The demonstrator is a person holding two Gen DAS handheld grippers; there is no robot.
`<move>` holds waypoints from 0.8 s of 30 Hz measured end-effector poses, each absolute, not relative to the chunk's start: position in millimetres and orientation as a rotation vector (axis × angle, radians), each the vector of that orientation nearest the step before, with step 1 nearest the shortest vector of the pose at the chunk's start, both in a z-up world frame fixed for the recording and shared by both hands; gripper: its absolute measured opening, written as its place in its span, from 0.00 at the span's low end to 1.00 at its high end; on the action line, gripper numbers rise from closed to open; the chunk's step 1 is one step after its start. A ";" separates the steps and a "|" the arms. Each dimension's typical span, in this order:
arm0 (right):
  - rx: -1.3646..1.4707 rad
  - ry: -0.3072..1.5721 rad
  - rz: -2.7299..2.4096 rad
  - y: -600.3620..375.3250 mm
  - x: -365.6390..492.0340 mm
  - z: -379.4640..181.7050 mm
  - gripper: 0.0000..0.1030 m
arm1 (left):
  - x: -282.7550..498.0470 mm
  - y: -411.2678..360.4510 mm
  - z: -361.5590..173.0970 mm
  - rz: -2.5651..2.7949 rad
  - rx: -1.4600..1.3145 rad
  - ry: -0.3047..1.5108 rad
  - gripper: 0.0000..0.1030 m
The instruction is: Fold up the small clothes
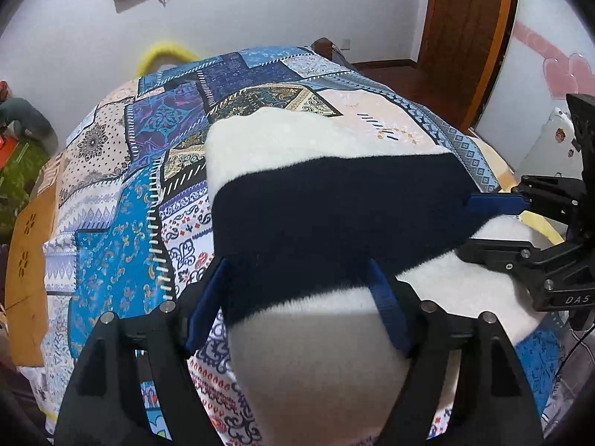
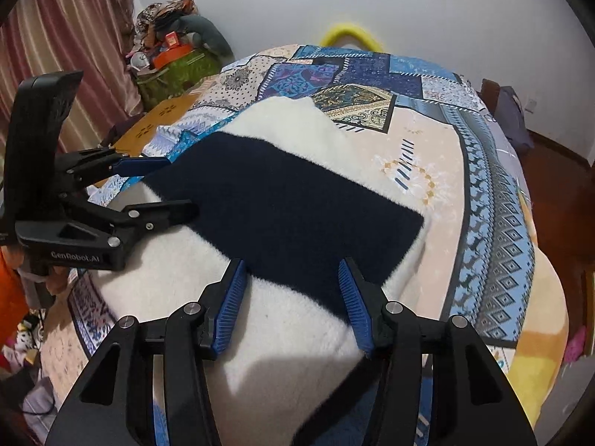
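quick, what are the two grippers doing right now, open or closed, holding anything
Left gripper: jaws open, straddling the white and navy garment, gripping nothing.
Right gripper: jaws open over the same garment, gripping nothing.

We see our left gripper (image 1: 297, 297) built of matte black plastic links with round silver pins at the joints and ribbed blue pads on its fingers (image 1: 386, 312). Our right gripper (image 2: 293, 301) matches it. White lettering reads "GenRobot.AI" on one body and "DAS" on the other. A thin black cable trails from one.
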State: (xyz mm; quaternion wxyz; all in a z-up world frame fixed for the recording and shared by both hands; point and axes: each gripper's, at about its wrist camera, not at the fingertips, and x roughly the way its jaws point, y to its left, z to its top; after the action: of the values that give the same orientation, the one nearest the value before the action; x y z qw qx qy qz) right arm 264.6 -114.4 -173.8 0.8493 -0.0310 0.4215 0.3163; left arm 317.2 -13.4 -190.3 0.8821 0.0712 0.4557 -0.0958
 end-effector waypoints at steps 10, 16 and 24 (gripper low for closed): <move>-0.056 0.869 0.610 -129.2 239.8 -167.4 0.54 | 288.9 4.8 -186.2 -0.206 0.065 0.951 0.75; 0.037 0.905 0.600 -150.3 230.7 -170.4 0.62 | 271.3 15.3 -178.1 -0.214 0.043 0.954 0.77; 0.120 0.896 0.546 -167.9 235.4 -154.5 0.79 | 272.5 39.9 -149.0 -0.162 -0.045 0.922 0.77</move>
State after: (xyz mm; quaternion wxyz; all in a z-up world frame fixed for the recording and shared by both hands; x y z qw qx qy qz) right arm 235.4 -167.9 -154.5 0.8639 0.0574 0.4274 0.2604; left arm 272.5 39.9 -149.0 0.8922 -0.0219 0.4443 -0.0780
